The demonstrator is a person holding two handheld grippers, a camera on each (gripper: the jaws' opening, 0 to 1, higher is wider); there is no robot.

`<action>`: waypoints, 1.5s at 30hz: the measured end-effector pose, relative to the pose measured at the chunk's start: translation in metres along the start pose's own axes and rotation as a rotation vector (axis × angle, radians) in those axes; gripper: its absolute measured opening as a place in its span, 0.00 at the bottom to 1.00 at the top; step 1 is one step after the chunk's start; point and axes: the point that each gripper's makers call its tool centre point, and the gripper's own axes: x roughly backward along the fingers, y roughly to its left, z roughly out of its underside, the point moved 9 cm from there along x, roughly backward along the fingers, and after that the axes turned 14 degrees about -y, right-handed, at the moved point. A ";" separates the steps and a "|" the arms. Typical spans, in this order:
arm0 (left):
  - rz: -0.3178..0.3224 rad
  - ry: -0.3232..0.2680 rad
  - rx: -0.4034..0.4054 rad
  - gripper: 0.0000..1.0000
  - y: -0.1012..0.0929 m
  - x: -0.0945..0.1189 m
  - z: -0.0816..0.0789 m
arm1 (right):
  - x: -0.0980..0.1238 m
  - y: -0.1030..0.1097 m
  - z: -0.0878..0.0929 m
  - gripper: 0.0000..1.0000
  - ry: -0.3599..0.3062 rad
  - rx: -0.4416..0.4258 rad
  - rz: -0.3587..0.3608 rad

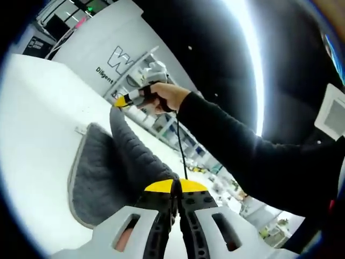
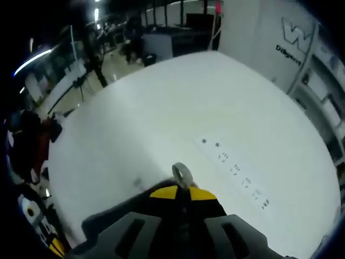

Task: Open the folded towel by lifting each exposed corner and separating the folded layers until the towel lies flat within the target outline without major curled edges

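Note:
The grey towel (image 1: 102, 178) with a pale hem hangs partly raised over the white table (image 1: 38, 124), stretched as a ridge between both grippers. My left gripper (image 1: 175, 186), yellow-tipped, is shut on its near part at the bottom of the left gripper view. My right gripper (image 1: 119, 101), held by a hand in a black sleeve (image 1: 242, 151), is shut on the far upper corner. In the right gripper view, my right gripper (image 2: 182, 193) pinches the towel, and a small pale loop of its edge (image 2: 180, 174) sticks out past the tips above the table (image 2: 178, 108).
A strip of printed marks (image 2: 237, 170) lies on the table right of the right gripper. A white wall panel with lettering (image 1: 116, 59) stands past the table's far edge. Shelving and a dim room with equipment surround the table.

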 end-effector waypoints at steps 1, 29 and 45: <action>0.002 0.001 0.000 0.00 -0.001 0.000 0.000 | 0.002 0.001 0.000 0.01 -0.004 0.000 -0.001; 0.087 0.034 -0.026 0.00 -0.024 -0.013 0.007 | 0.050 -0.007 0.007 0.01 -0.044 0.017 0.046; 0.135 0.047 -0.041 0.00 -0.038 -0.023 0.011 | 0.067 -0.009 0.013 0.01 -0.054 0.019 0.071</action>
